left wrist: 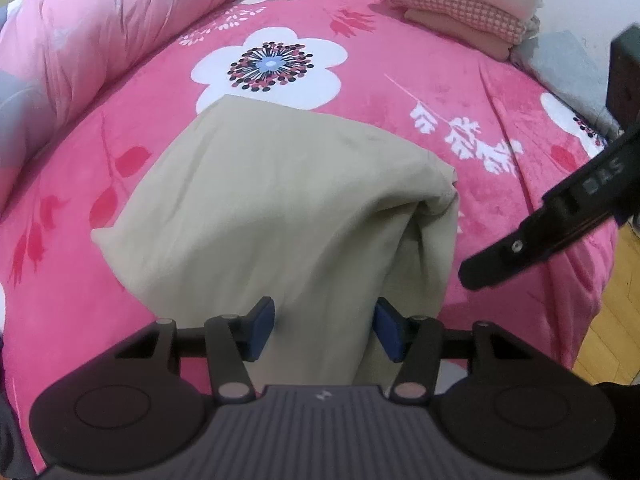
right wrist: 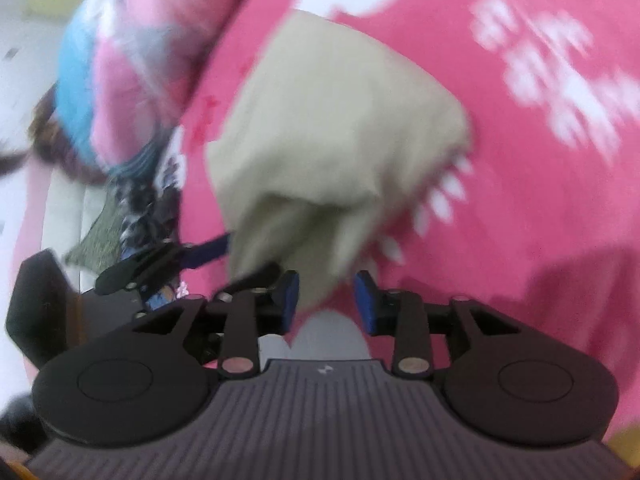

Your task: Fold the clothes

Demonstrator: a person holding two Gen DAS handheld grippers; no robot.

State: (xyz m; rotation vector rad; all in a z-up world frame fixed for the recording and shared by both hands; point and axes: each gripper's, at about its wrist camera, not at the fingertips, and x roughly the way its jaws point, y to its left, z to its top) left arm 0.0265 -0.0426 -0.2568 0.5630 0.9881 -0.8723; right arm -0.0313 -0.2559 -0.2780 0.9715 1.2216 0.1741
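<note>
The beige garment (left wrist: 288,208) lies doubled over on the pink floral blanket (left wrist: 460,76), both grippers, left (left wrist: 324,330) and right (right wrist: 326,304), gaping wide at its near edge, seemingly for smoothing or re-gripping.

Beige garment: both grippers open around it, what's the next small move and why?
Probably close the left gripper on the beige garment: its blue fingers stand apart either side of the near edge, gripping nothing, and the cloth still bulges at its right fold. The right gripper is also open near it, though that view is blurred.
</note>
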